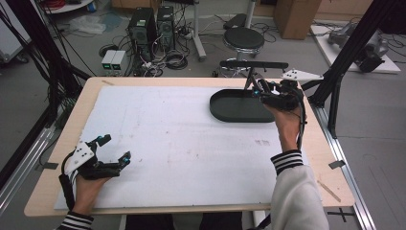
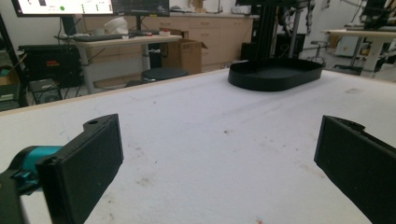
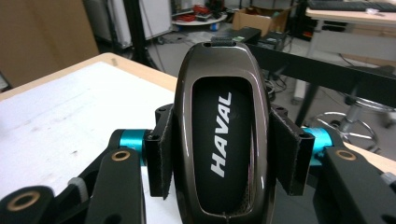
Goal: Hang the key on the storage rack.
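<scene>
Right gripper view: right tongs (image 3: 224, 158) are pinching glossy oval HAVAL key fob (image 3: 223, 135); left tongs (image 2: 219, 168) are hovering spread over white tabletop (image 2: 210, 116).

Both grippers are black with teal collars at the jaw bases. The left gripper (image 1: 115, 149) carries a grey three-cornered plate on top, and its flat, matte black pads (image 2: 95, 161) are rectangular. The right gripper (image 3: 223, 154) shows brass-ringed screw holes on its black linkage arms. A black cable trails from each. The person wears white sleeves (image 1: 298, 196) with black-and-white striped cuffs.
</scene>
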Demonstrator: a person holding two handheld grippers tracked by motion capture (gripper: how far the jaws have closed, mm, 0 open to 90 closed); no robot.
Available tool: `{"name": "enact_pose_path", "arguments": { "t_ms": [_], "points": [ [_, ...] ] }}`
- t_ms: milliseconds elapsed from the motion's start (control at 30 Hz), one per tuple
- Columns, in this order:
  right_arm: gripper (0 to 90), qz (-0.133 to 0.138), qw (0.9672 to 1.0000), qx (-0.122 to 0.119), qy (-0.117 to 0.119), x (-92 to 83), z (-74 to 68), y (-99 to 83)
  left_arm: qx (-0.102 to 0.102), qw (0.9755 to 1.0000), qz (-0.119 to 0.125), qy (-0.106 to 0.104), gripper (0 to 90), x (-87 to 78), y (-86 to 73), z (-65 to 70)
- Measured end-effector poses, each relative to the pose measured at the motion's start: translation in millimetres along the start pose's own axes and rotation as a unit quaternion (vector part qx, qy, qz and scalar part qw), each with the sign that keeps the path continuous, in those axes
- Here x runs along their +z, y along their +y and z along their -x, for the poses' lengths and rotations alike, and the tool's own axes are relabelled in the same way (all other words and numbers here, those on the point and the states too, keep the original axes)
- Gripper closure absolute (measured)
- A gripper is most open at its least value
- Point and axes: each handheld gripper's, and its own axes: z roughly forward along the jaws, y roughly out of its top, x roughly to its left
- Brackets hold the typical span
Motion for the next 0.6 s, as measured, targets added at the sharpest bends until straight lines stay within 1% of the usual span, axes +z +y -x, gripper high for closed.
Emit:
{"name": "enact_pose_path", "arguments": {
  "t_ms": [100,133,167,233,533,567,600],
  "points": [
    [48.1,0.001,0.9999,-0.002,-0.014,1.4,0.7,0.0,-0.005,1.0000,0.000,-0.002,1.7,0.4,-3.0,0.1],
    [48.1,-0.001,0.9999,-0.002,-0.016,1.7,0.7,0.3,-0.001,1.0000,0.001,-0.002,1.7,0.2,-2.9,0.2],
    [48.1,-0.001,0.9997,-0.003,-0.022,2.4,1.1,0.7,0.001,1.0000,0.006,-0.004,1.7,-0.2,-3.2,0.5],
    [48.1,0.004,0.9996,0.000,-0.028,4.4,3.1,1.5,0.001,1.0000,0.005,-0.003,1.7,-0.2,-3.4,0.6],
    [48.1,0.007,0.9992,0.010,-0.038,15.6,5.2,8.4,0.000,1.0000,0.005,0.002,1.7,-0.5,-3.8,0.8],
    [48.1,0.006,0.9991,0.008,-0.041,17.4,6.2,8.8,-0.001,1.0000,0.008,0.002,1.7,-0.6,-4.0,0.9],
    [48.1,0.004,0.9990,0.012,-0.043,18.8,6.4,9.2,-0.001,0.9999,0.011,0.006,1.7,-1.4,-4.3,0.9]
  ]
}}
